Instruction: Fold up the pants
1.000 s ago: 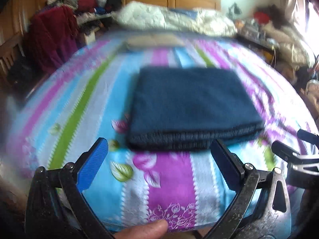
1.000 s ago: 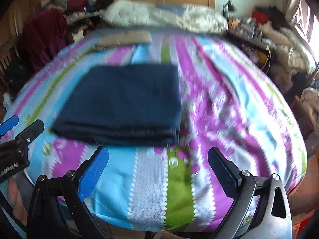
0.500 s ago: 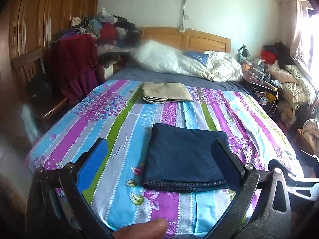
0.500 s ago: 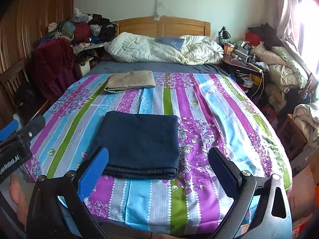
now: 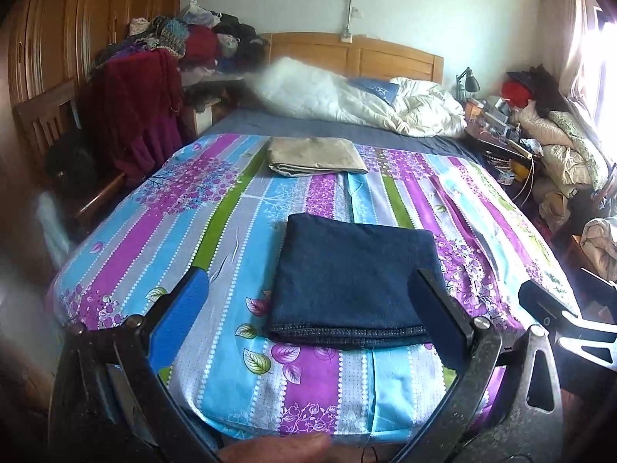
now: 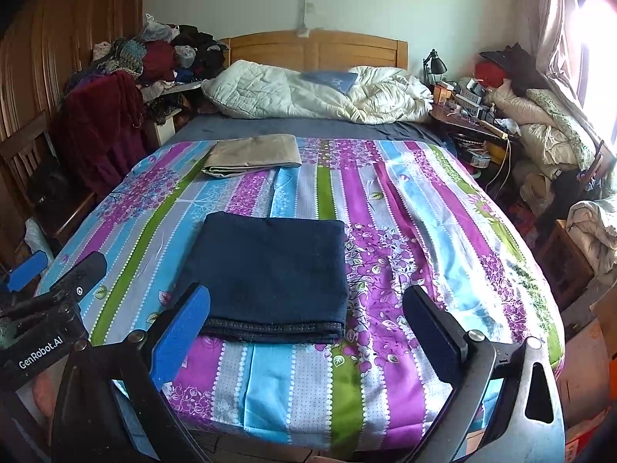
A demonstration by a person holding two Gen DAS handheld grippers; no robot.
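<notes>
Pants (image 6: 270, 274) folded flat on striped bed (image 6: 405, 231), left claw (image 5: 308, 332) and right claw (image 6: 306, 328) both spread, empty

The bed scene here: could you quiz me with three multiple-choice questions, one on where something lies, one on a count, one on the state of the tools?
1. Where do the tan pants lie relative to the navy pants?
A. Nearer the headboard
B. On top of them
C. On the floor

2. How many folded garments lie on the striped sheet?
A. One
B. Two
C. Four

3. How do the left gripper and right gripper stand?
A. Clamped on denim
B. Open, empty
C. Holding a pillow

Answers: A, the tan pair lies farther up the bed; B, tan and navy; B, both jaws spread apart, holding nothing.
</notes>
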